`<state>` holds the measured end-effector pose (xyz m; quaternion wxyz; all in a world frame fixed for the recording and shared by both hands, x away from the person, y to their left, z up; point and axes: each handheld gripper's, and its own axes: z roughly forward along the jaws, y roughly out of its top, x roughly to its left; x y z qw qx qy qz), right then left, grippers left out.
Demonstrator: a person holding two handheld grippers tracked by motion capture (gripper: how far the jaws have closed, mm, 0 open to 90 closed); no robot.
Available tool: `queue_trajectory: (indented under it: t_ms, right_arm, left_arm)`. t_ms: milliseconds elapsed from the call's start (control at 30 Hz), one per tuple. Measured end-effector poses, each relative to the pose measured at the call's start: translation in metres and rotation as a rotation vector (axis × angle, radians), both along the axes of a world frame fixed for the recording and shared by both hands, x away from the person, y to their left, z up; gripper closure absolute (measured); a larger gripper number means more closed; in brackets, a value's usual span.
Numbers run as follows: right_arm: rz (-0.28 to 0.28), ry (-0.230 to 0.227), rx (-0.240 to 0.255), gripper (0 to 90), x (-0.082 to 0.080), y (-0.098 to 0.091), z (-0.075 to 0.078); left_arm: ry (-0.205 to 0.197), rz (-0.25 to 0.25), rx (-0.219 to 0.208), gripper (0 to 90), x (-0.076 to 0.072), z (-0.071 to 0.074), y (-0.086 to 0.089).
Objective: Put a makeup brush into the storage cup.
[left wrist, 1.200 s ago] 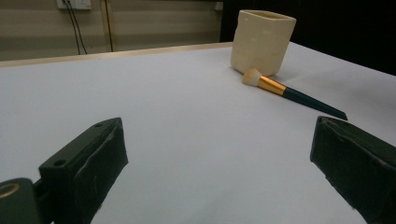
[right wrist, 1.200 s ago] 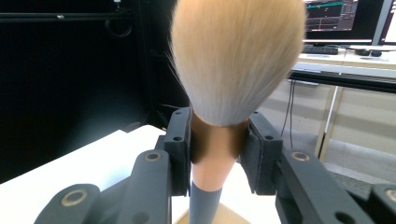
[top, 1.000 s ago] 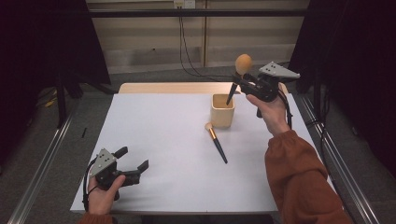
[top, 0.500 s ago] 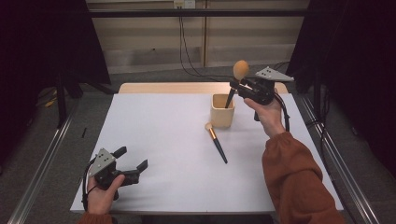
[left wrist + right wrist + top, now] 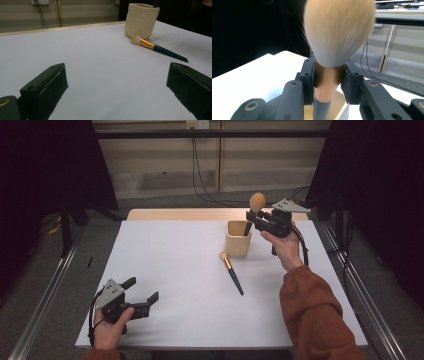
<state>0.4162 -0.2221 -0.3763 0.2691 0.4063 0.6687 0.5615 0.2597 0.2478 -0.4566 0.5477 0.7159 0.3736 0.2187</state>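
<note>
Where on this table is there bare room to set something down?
The wide white stretch between the left gripper and the cup is bare, as is the far left corner. It is crowded around the cup: a small brush lies beside it, and the right gripper holds a big brush over it.

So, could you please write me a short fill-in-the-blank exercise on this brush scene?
1. The right gripper is shut on a big ____ with its bristles up.
2. The handle of that brush dips into the cream ____.
3. A small brush lies on the table just ____ the cup.
4. The jaws of the left gripper are ____.

Missing words: brush; cup; outside; open
</note>
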Motion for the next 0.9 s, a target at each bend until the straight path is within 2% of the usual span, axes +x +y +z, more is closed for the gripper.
queue_trajectory:
  t_ms: [333, 800, 900]
  right_arm:
    - [0.015, 0.014, -0.018, 66.5, 0.006, 0.006, -0.015]
    - [0.013, 0.079, -0.003, 66.1, 0.007, 0.002, -0.032]
    - [0.011, 0.093, 0.011, 62.7, 0.007, -0.002, -0.035]
  left_arm:
    - [-0.001, -0.007, 0.005, 3.1, 0.0, 0.0, 0.0]
    - [-0.003, -0.008, 0.014, 3.2, 0.001, -0.001, 0.001]
    - [-0.003, -0.01, 0.016, 3.2, 0.001, -0.001, 0.0]
